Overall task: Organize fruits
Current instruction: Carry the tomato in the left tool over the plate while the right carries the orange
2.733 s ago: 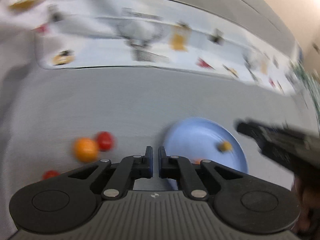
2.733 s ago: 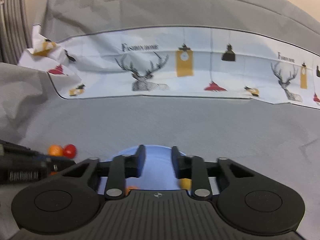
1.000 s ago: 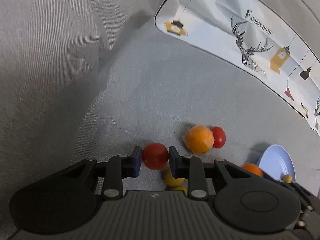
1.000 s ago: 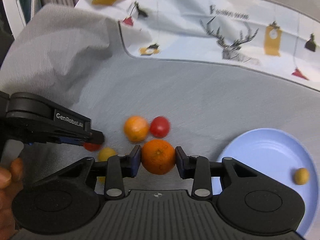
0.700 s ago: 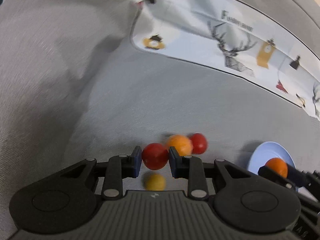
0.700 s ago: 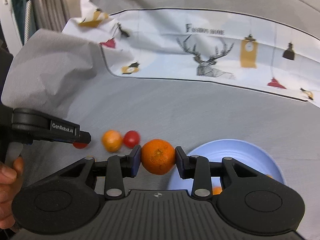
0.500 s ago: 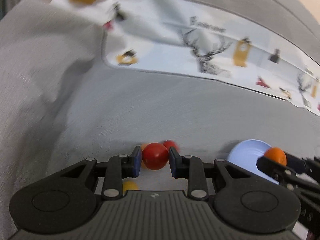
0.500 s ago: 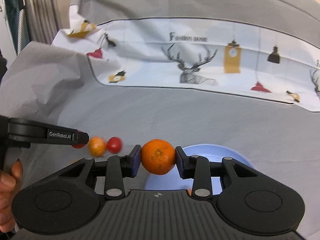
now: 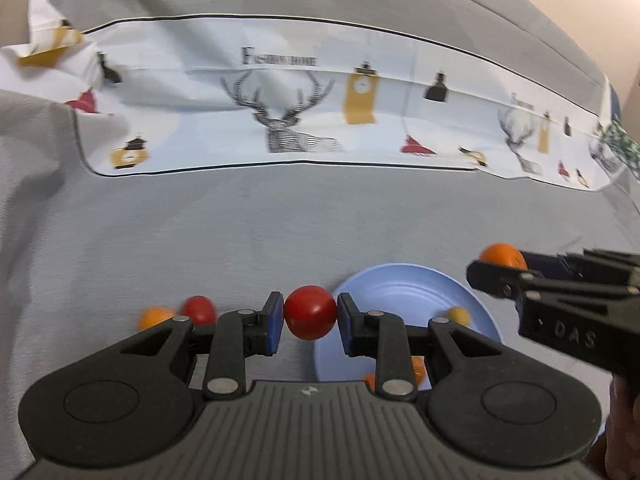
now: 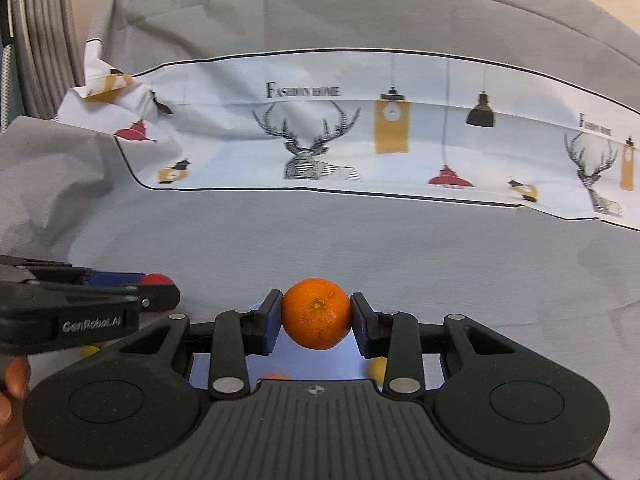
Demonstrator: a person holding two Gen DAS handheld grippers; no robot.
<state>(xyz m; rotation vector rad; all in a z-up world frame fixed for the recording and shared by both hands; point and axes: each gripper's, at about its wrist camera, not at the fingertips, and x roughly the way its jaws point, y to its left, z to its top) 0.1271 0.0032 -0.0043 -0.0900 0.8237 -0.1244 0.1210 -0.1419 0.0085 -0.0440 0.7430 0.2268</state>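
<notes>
Transport step, both hands loaded: left gripper (image 9: 310, 319) is clamped on a tomato (image 9: 310, 317), right gripper (image 10: 316, 320) is clamped on an orange (image 10: 316, 313), jaws in both cases only partly apart and pads pressed on the fruit's sides. Both fruits are off the cloth (image 9: 280, 220) and carried in the air. In the left view the tomato sits just left of the plate (image 9: 384, 292) rim; the right gripper's orange shows beyond the plate's far right edge. In the right view the plate is mostly hidden under the gripper body, only a pale blue patch visible below the orange. The plate already holds a small yellow fruit (image 9: 458, 314) and something orange (partly hidden behind the left finger, can't tell what). Still loose on the cloth left of the plate: one orange-coloured fruit (image 9: 154, 317) and one red fruit (image 9: 199, 309), touching or nearly so, blurred. Pose: both grippers point forward and down at the table, roughly level in roll, side by side and close to each other. My read of the next move: bring each fruit over the plate's bare area, lower, then release; do them one at a time or offset, since the two tools are close and round fruit will roll if dropped from height.
</notes>
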